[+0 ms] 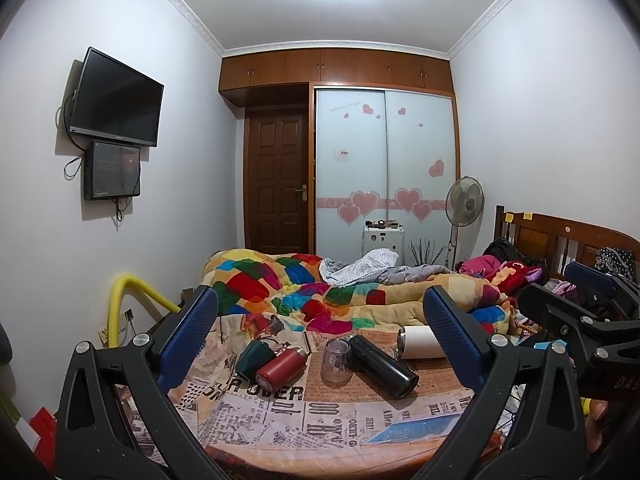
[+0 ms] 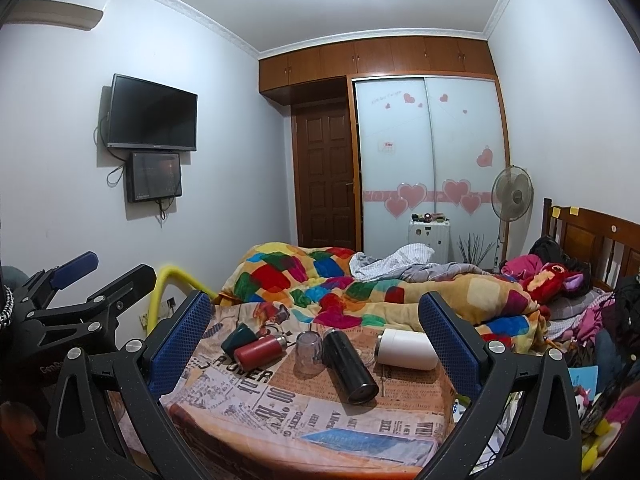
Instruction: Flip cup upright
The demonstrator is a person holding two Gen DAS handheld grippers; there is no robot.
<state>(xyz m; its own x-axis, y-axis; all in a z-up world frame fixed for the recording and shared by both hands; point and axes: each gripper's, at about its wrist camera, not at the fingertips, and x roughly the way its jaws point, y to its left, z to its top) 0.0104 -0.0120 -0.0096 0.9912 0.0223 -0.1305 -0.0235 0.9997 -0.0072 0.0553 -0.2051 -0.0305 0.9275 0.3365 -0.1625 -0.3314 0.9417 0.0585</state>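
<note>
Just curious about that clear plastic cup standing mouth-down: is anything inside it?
Through the clear cup only the newspaper-print cloth shows; it looks empty. Where it meets the black bottle, its far side is hidden.

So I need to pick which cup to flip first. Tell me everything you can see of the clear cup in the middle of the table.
The clear cup looks like see-through plastic or glass, faintly smoky, with no handle. It stands upside down, mouth on the newspaper-print tablecloth, its flat base on top. It sits between the red bottle lying to its left and the black bottle lying to its right; whether it touches the black one is unclear. Neither gripper holds it.
</note>
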